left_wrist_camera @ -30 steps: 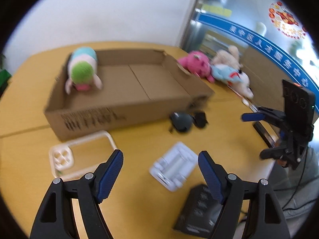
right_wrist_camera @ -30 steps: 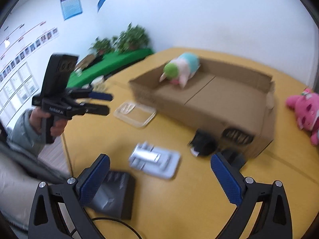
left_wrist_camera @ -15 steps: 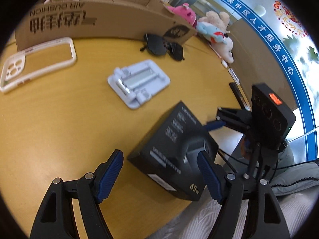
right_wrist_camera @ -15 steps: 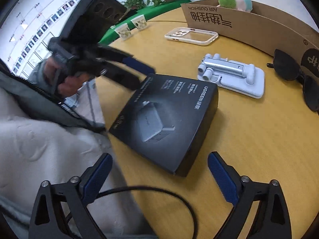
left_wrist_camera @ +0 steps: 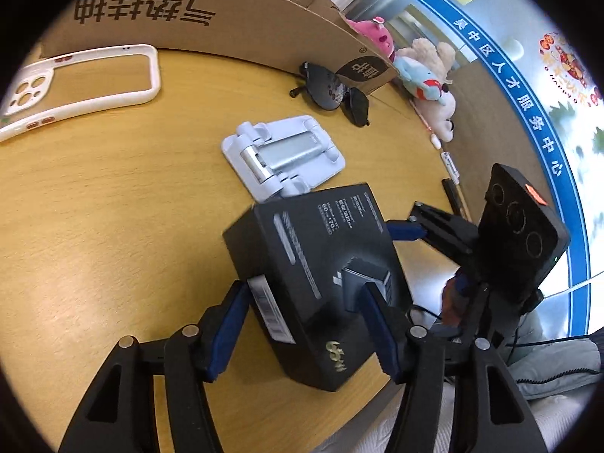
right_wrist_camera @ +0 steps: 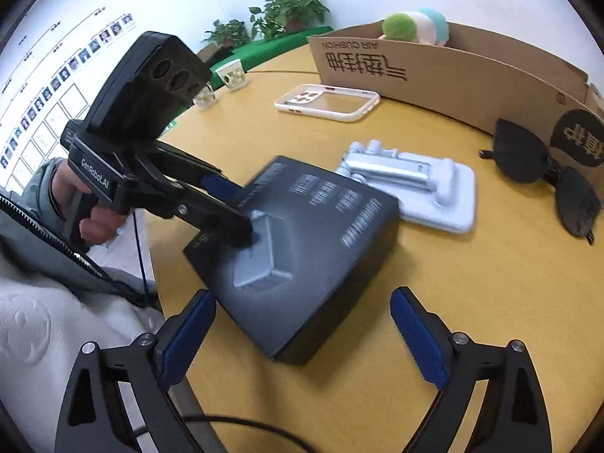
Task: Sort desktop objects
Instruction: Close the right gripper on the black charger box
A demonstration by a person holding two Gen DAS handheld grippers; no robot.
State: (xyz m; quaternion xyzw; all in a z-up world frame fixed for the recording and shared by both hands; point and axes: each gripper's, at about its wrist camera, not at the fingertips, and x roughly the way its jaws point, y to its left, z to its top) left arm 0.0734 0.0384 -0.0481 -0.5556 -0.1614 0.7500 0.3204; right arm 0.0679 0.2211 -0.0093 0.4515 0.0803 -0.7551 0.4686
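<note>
A black charger box (left_wrist_camera: 321,275) lies at the near edge of the wooden table (left_wrist_camera: 113,207); it also shows in the right wrist view (right_wrist_camera: 302,256). My left gripper (left_wrist_camera: 305,328) is closed on the box, one finger on its side and one on its top face. In the right wrist view the left gripper (right_wrist_camera: 234,207) pinches the box's far corner. My right gripper (right_wrist_camera: 302,336) is open, its fingers either side of the box's near corner without touching. In the left wrist view the right gripper (left_wrist_camera: 407,230) shows beside the box.
A white phone stand (left_wrist_camera: 283,158), black sunglasses (left_wrist_camera: 336,94) and a white phone case (left_wrist_camera: 75,83) lie on the table. A cardboard box (right_wrist_camera: 453,68) with a green-and-white plush (right_wrist_camera: 415,26) stands behind. Plush toys (left_wrist_camera: 426,75) lie at the right. Table edge is close.
Both grippers came closer to the black box. My left gripper closed onto it and the box has tilted and shifted. The right gripper stays open.
</note>
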